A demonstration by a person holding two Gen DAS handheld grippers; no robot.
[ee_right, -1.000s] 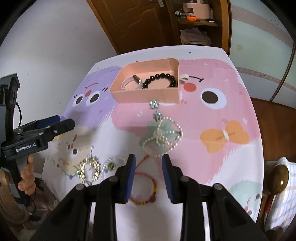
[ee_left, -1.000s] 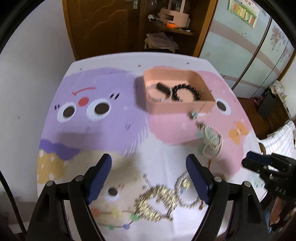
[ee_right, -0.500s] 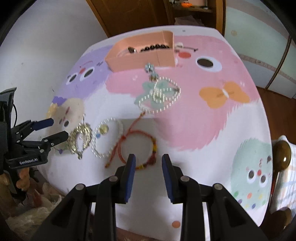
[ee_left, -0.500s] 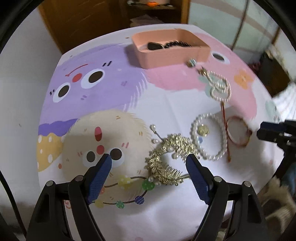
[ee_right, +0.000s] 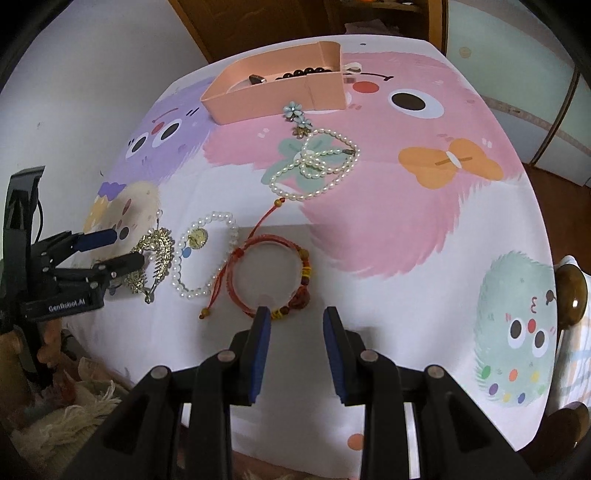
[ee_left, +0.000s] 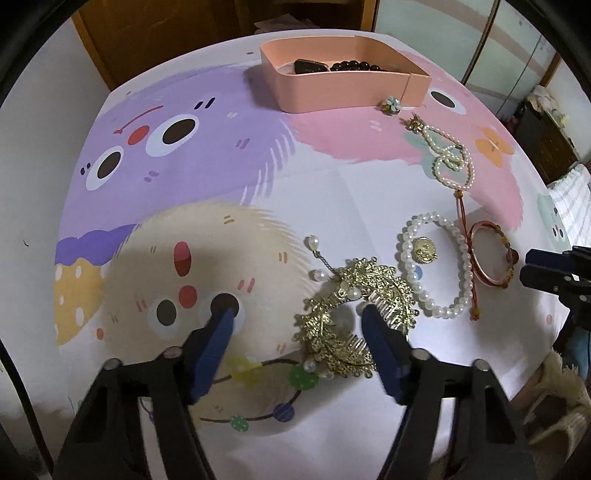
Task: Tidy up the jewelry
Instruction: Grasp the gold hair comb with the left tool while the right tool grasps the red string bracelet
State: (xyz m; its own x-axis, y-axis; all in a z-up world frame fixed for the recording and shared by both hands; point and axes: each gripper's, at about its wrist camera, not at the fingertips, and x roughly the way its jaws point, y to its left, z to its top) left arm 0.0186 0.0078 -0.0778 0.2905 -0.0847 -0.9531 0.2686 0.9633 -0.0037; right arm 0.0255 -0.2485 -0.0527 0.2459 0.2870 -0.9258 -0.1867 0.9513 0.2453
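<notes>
A pink box [ee_left: 343,83] [ee_right: 277,94] at the table's far side holds a black bead bracelet [ee_left: 354,66]. Loose on the cloth lie a gold hair comb [ee_left: 354,314] [ee_right: 155,254], a pearl bracelet with a gold coin [ee_left: 436,269] [ee_right: 203,254], a red cord bracelet [ee_left: 491,262] [ee_right: 273,277], a pearl necklace [ee_left: 447,158] [ee_right: 317,162] and flower earrings [ee_right: 297,116]. My left gripper [ee_left: 295,321] [ee_right: 122,247] is open, low over the gold comb, its right finger on the comb. My right gripper [ee_right: 297,321] [ee_left: 535,266] is open just in front of the red bracelet.
The table carries a cartoon-monster cloth [ee_right: 406,206]. A coloured bead string [ee_left: 266,402] lies by the near edge under my left gripper. A wooden cabinet [ee_left: 184,26] stands behind the table. A wooden chair knob [ee_right: 572,299] sits at the right edge.
Both grippers have come lower and closer to the table. My left gripper now straddles the gold comb's left part. My right gripper has closed in on the red bracelet.
</notes>
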